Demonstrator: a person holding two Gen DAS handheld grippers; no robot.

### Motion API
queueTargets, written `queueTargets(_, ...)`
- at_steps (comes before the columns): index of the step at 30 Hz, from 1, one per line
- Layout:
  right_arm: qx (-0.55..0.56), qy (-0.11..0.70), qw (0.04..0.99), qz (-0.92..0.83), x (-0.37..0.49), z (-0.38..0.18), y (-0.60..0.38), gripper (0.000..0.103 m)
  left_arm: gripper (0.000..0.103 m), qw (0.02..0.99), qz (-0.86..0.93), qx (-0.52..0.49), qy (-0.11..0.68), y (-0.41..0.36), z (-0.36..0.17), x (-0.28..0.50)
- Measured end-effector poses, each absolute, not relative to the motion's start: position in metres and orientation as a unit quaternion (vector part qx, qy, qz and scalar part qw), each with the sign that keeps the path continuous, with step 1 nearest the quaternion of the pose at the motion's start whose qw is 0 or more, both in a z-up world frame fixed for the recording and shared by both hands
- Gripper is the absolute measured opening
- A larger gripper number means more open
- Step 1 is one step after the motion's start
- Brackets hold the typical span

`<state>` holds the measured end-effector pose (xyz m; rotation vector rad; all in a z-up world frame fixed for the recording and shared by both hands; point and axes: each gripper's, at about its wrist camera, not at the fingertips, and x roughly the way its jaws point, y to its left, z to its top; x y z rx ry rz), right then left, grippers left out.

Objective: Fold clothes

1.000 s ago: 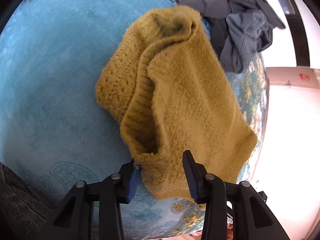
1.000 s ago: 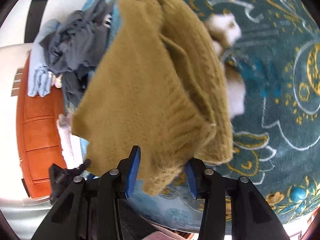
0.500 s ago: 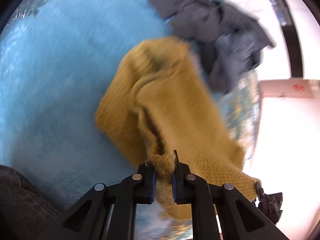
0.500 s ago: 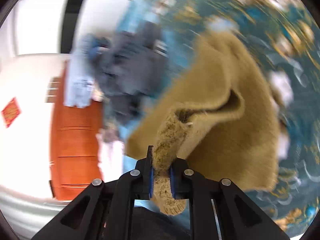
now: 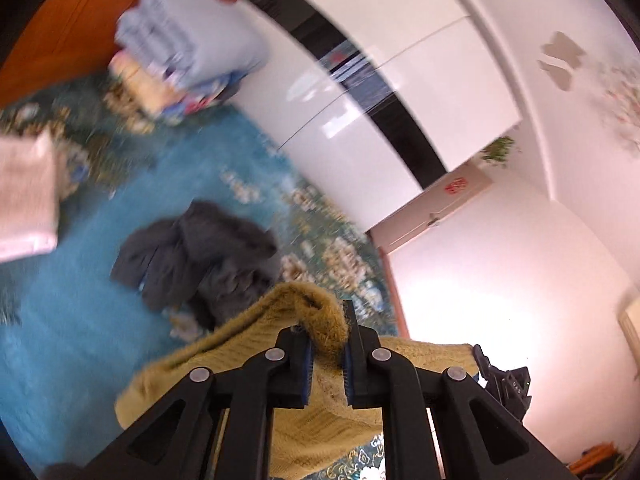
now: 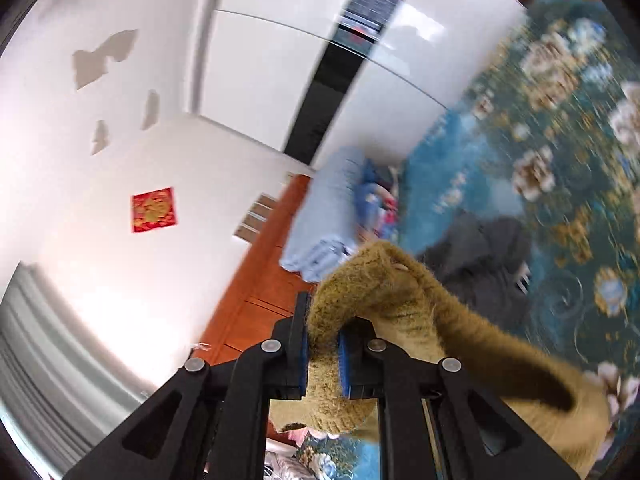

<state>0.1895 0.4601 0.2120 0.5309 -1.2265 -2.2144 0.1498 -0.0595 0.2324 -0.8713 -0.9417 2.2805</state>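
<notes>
A mustard-yellow knitted sweater is held up off the blue patterned bedspread. My left gripper is shut on a bunched edge of it, and the knit hangs below and to both sides of the jaws. My right gripper is shut on another edge of the same sweater, which drapes away to the lower right. The other gripper's black tip shows at the sweater's right end in the left wrist view.
A crumpled dark grey garment lies on the bedspread beyond the sweater, also in the right wrist view. A folded pale blue stack and a folded pink item lie farther back. An orange wooden headboard and white wardrobe stand behind.
Both grippers closed on the sweater's edges and lifted it off the bedspread. The cameras have tilted up, so the wall and wardrobe now fill much of each view.
</notes>
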Motion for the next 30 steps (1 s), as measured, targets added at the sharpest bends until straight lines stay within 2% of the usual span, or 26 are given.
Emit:
queueTargets(5,0.159,-0.421,0.297,-0.842,0.229,0.258,0.457,0.012,0.012,0.287,0.856,-0.271,-0.333,-0.069,0.265,0.173)
queueTargets(12,0.187,-0.406,0.288,-0.847,0.281,0.253,0.454,0.012,0.012,0.296,0.838,-0.284,-0.360,-0.073,0.241,0.226)
queueTargets(22,0.186,-0.373,0.308,-0.855,0.312,0.311,0.459,0.012,0.012,0.315,0.851,-0.271,-0.321,-0.070,0.327,0.250)
queueTargets(27,0.249,-0.380,0.279,-0.846,0.255,0.290,0.466,0.012,0.012,0.267,0.839,-0.347,-0.323,-0.056,0.270,0.169)
queueTargets(30,0.318,-0.382,0.232,-0.836,0.199,0.240,0.466,0.012,0.012,0.237,0.829,-0.392,-0.322,-0.047,0.236,0.120)
